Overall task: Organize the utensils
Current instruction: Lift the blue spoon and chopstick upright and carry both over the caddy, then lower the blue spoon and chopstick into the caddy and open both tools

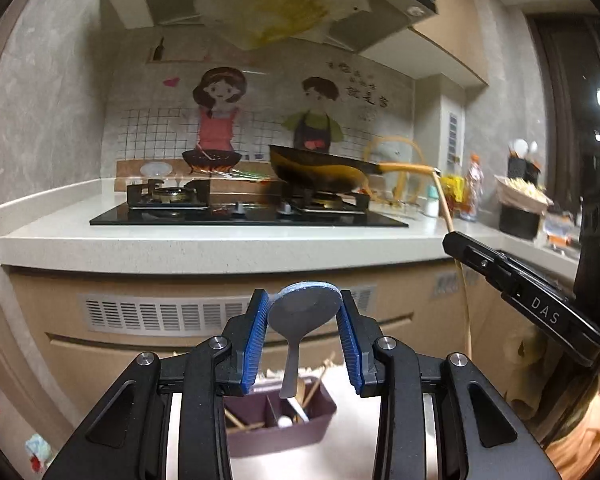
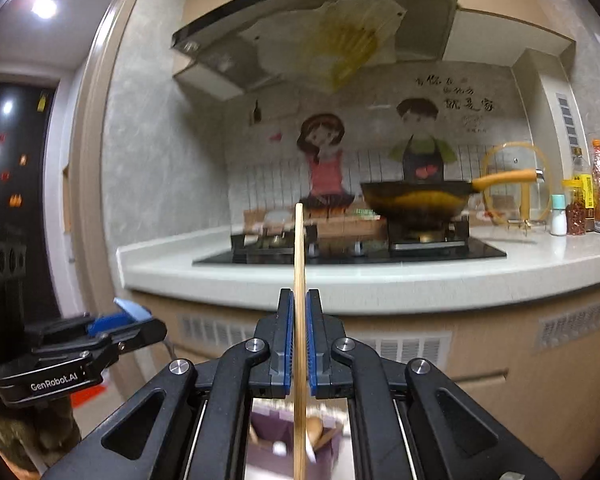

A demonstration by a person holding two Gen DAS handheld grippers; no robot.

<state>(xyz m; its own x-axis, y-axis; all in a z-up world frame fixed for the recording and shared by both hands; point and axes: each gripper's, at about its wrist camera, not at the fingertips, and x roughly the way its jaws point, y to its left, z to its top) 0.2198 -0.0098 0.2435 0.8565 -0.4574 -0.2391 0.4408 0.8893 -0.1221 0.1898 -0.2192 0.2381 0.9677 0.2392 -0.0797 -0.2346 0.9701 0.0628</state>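
My left gripper [image 1: 304,300] is shut on a blue-grey spoon [image 1: 303,310]; the blue pads [image 1: 258,328] press its round bowl from both sides and its handle hangs down. My right gripper [image 2: 299,300] is shut on a single wooden chopstick [image 2: 299,248], which stands upright between the pads. Far below both grippers sits a purple divided utensil box [image 1: 284,432] with wooden utensils in its compartments; it is blurred in the right wrist view, where the utensil box [image 2: 268,420] shows between the gripper's arms. The right gripper [image 1: 456,240] with its chopstick [image 1: 444,200] also shows at the right of the left wrist view.
Ahead runs a pale kitchen counter [image 1: 220,244] with a black gas hob [image 1: 244,216] and a dark wok [image 1: 324,172] with a yellow handle. Sauce bottles [image 2: 596,192] and a lid stand sit at the counter's right. A range hood [image 2: 312,28] hangs above. Cabinet fronts with vents lie below.
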